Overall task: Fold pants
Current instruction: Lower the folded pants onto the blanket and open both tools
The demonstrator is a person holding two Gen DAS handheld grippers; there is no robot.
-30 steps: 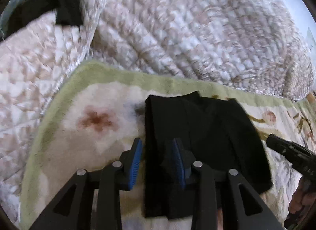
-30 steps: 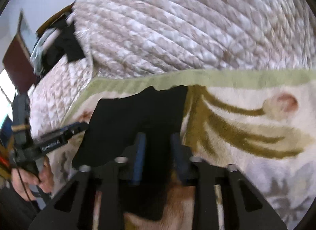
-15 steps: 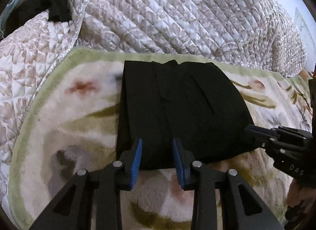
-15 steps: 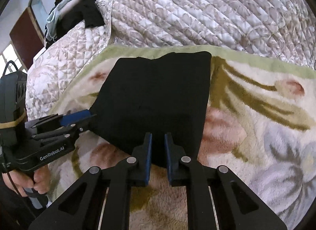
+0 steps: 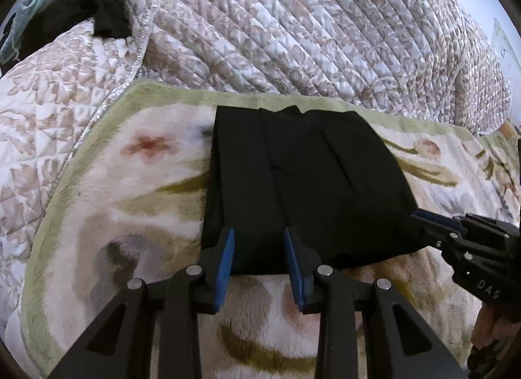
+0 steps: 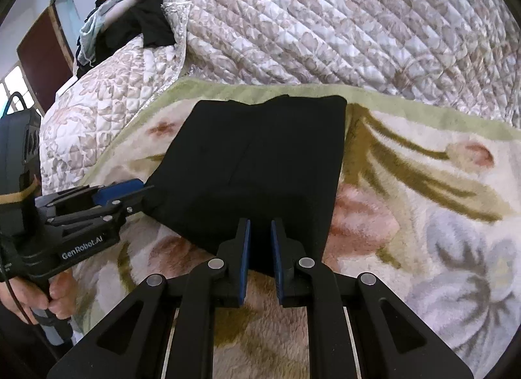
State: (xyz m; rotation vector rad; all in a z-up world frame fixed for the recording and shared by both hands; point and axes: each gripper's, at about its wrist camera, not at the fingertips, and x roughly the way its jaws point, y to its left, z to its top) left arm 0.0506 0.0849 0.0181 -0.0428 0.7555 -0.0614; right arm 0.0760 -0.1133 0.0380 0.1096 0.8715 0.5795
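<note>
**Folded black pants flat on the floral blanket, both grippers at the near edge**

Shows the black pants (image 5: 309,183) folded into a squarish packet and lying flat on the floral blanket (image 5: 130,200), toward the blanket's far side. Puts the packet's far edge just short of the blanket's pale green border, with a small notch in the middle of that edge. Reveals a few long creases running from the far edge toward the near one.

Holds the packet's near edge, near the left corner, in the left gripper (image 5: 259,242). Keeps the blue pads (image 5: 224,261) moderately apart, with black cloth filling the gap between them, so pinching the pants.

Holds the same near edge, closer to the right corner, in the right gripper (image 6: 260,232). Sets those pads much closer together, with a thin fold of cloth clamped between them. Points both grippers downward over the blanket's near half.

Catches a hand (image 6: 55,294) around the left gripper's handle, off the blanket's left side.

Places a quilted bedspread (image 5: 293,37) beyond the blanket's far border, bunched high. Leaves dark clothes (image 5: 97,11) heaped past the blanket's far left corner.
</note>
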